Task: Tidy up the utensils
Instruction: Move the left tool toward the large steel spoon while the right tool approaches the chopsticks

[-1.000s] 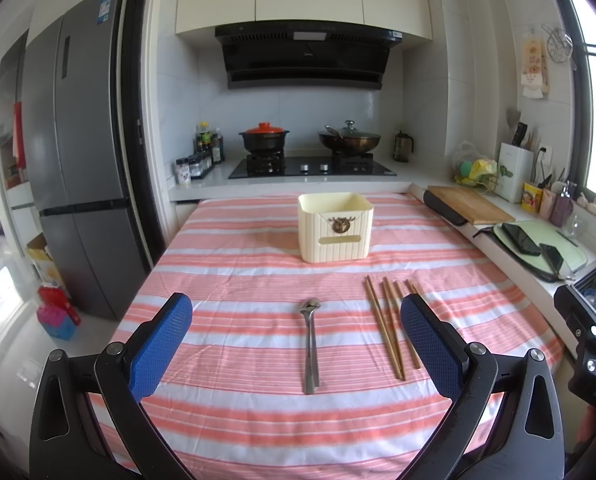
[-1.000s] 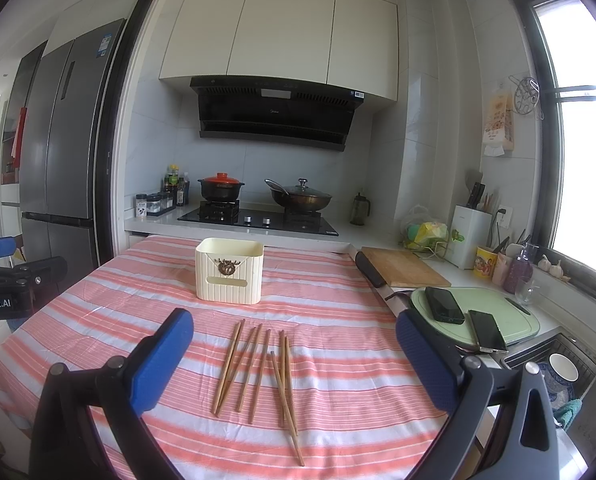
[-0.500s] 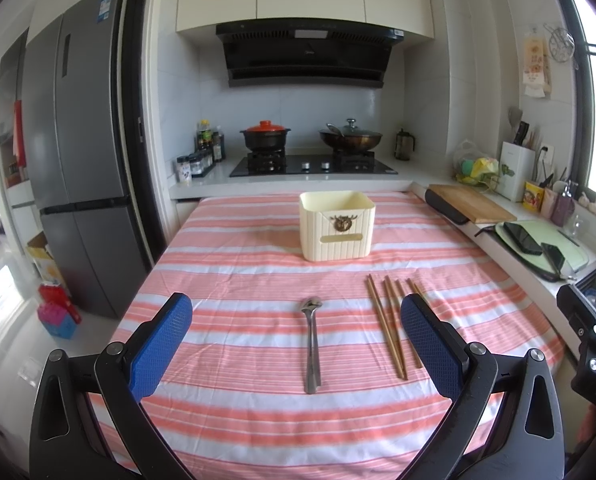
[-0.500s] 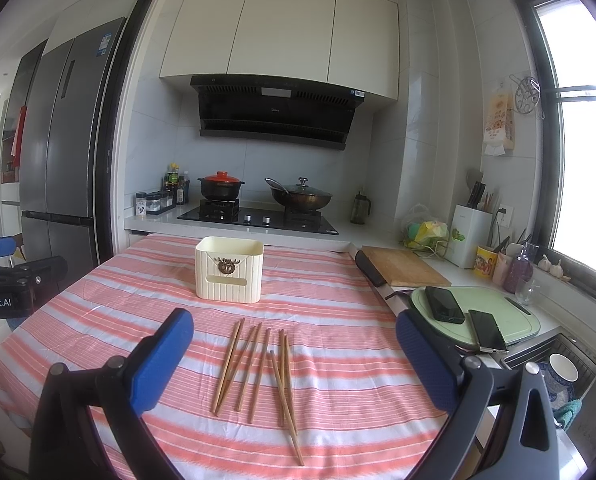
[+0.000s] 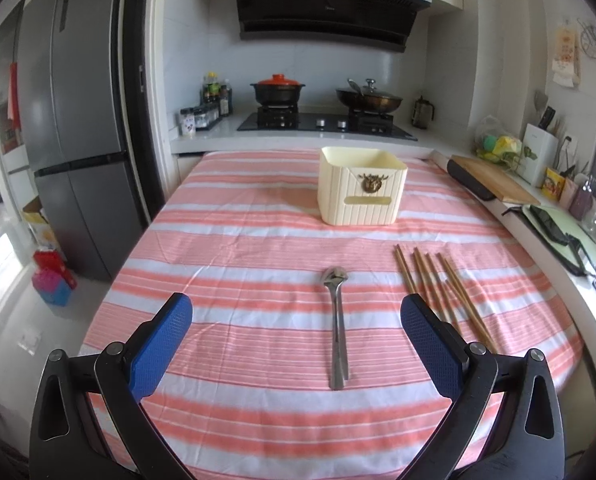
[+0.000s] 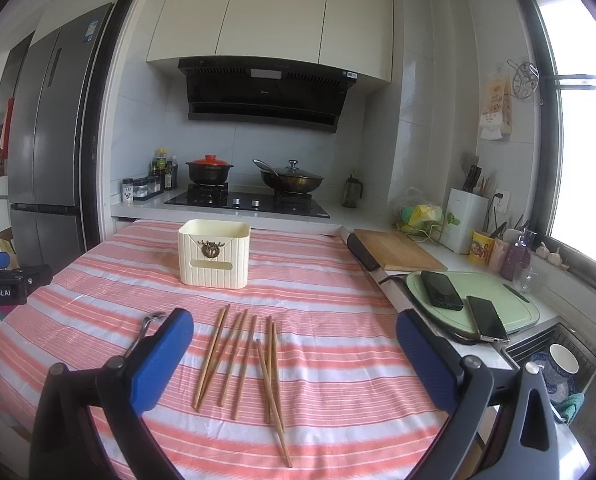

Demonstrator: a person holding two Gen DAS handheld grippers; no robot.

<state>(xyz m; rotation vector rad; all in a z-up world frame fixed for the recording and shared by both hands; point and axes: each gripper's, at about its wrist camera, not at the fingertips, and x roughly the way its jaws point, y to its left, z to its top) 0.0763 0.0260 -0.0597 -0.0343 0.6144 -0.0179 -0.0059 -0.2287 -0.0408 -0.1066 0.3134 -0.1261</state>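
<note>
Both grippers hang above the near edge of the table, and nothing is between their fingers. The left gripper has its jaws wide apart, and the right gripper also stands fully open.

The spoon lies flat on the striped cloth in the middle of the table, with the bowl toward the far edge and the handle toward the near edge. The chopsticks lie loose just beside it, toward the right edge, some of them crossing each other. The box stands upright near the far edge, well apart from both, and no utensil shows above its rim.

The spoon looks like metal: stiff, smooth and probably slippery, and thin against the cloth. I think the best hold is across the handle, near its middle, so that it does not tip. The chopsticks look like wood or bamboo, light and stiff, and they may roll. It seems wise to take them at the middle, where they lie close together, because the crossed ones may slide out.
</note>
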